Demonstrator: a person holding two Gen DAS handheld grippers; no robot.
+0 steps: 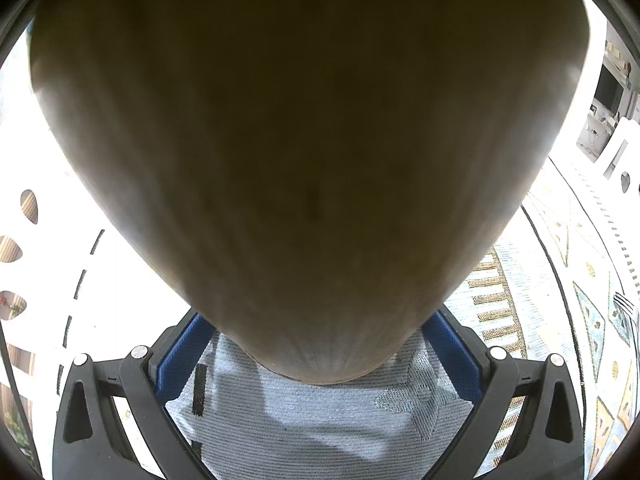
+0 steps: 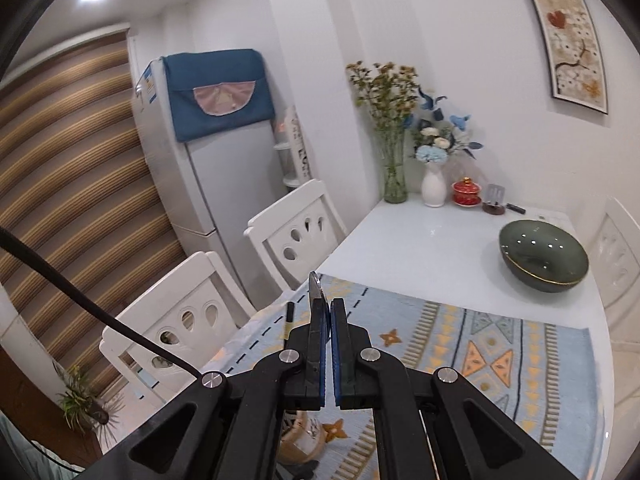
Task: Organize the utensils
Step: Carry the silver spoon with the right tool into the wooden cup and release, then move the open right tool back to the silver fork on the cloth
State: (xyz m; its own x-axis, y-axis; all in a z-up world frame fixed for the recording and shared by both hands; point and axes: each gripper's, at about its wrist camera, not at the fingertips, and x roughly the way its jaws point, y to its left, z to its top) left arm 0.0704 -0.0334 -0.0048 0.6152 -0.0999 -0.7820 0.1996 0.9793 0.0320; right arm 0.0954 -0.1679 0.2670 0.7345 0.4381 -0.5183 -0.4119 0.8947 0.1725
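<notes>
In the left wrist view a large brown wooden utensil head (image 1: 304, 152) fills most of the frame, its narrow end down between my left gripper's (image 1: 320, 356) blue pads, which stand wide on either side of it; I cannot tell if they grip it. A silver fork (image 1: 628, 312) lies on the patterned mat at far right. In the right wrist view my right gripper (image 2: 329, 312) is shut on a thin metal utensil (image 2: 315, 290), seen edge-on, held above the mat (image 2: 500, 344). A black stick-like item (image 2: 289, 314) lies on the mat's left side.
A dark green bowl (image 2: 544, 254) sits on the white table (image 2: 420, 240). Flower vases (image 2: 434, 188), a red lidded cup (image 2: 466, 192) and small items stand at the table's far end. Two white chairs (image 2: 296, 232) line the left side. A utensil holder (image 2: 298, 436) shows below the gripper.
</notes>
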